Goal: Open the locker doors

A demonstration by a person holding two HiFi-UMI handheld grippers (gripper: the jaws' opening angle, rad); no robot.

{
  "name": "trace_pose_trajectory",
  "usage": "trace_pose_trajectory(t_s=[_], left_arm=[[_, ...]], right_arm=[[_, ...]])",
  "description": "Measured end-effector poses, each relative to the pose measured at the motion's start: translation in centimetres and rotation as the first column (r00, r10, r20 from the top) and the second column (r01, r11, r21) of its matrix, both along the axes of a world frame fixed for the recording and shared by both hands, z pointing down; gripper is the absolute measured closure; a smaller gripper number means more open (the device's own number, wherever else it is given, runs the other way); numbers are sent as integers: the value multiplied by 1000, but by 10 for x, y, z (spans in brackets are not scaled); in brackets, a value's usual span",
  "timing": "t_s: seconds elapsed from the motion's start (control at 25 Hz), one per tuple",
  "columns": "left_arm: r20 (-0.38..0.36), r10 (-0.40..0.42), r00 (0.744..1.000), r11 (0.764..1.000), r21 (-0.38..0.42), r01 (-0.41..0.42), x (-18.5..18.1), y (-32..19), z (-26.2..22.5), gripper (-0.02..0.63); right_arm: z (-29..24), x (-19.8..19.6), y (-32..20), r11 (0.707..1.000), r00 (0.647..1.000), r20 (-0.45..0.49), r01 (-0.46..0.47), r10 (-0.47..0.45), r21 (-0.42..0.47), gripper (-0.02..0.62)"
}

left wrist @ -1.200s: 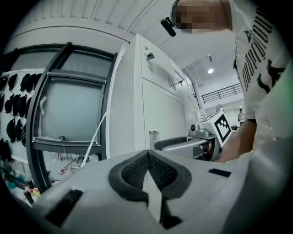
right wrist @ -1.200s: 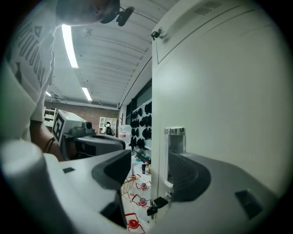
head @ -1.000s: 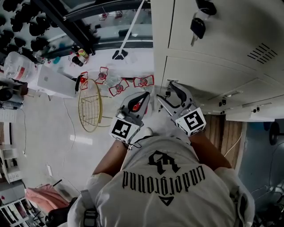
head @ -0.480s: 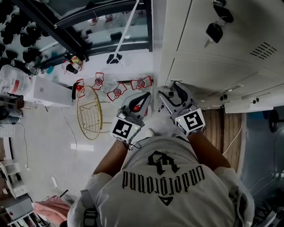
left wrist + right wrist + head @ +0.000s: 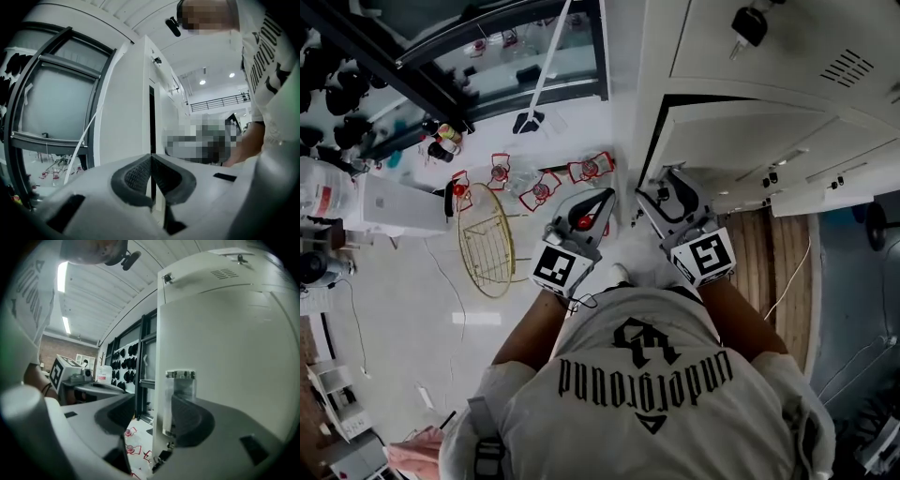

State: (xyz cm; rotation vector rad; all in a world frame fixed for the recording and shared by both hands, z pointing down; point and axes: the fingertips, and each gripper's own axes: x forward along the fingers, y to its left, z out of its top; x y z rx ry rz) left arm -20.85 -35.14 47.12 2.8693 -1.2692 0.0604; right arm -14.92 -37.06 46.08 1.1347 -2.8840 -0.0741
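Note:
White metal lockers [image 5: 787,66] fill the upper right of the head view. One locker door [image 5: 750,141] stands ajar, with a dark gap [image 5: 694,98] along its upper edge. My right gripper [image 5: 661,187] is open at that door's free edge. In the right gripper view the door [image 5: 225,357] and its small metal pull tab [image 5: 180,376] lie between the jaws of the right gripper [image 5: 152,418], close to the right pad, with floor showing beside the left pad. My left gripper [image 5: 598,199] hangs beside the lockers; in its own view the left gripper [image 5: 151,180] is shut on nothing. A key [image 5: 748,26] hangs from the door above.
On the pale floor to the left lie a gold wire basket [image 5: 483,239], several red-framed objects [image 5: 544,183] and a white box [image 5: 394,206]. A dark window frame [image 5: 516,66] runs behind them. Wooden boards [image 5: 783,272] lie below the lockers. The person's torso [image 5: 647,394] fills the bottom.
The locker door at my right gripper has swung outward and a dark gap has appeared along its edge. Both grippers keep nearly the same places and jaw spread.

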Motion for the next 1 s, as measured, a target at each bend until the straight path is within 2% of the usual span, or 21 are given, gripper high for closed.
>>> trace_pose_trajectory(t_s=[0.2, 0.48, 0.8, 1.0], left_arm=[[6, 12, 1000, 1000, 18, -12, 21, 18, -6, 598], [6, -31, 999, 999, 9, 31, 55, 47, -7, 598], [14, -72, 997, 997, 3, 72, 110, 94, -2, 598], [42, -67, 997, 997, 38, 65, 143, 124, 2, 600]], right_arm=[[0, 12, 33, 999, 999, -1, 33, -33, 6, 350], [2, 44, 76, 998, 997, -36, 66, -67, -12, 377], [1, 103, 117, 996, 996, 0, 88, -88, 9, 429], [4, 150, 136, 997, 997, -2, 74, -74, -1, 465]])
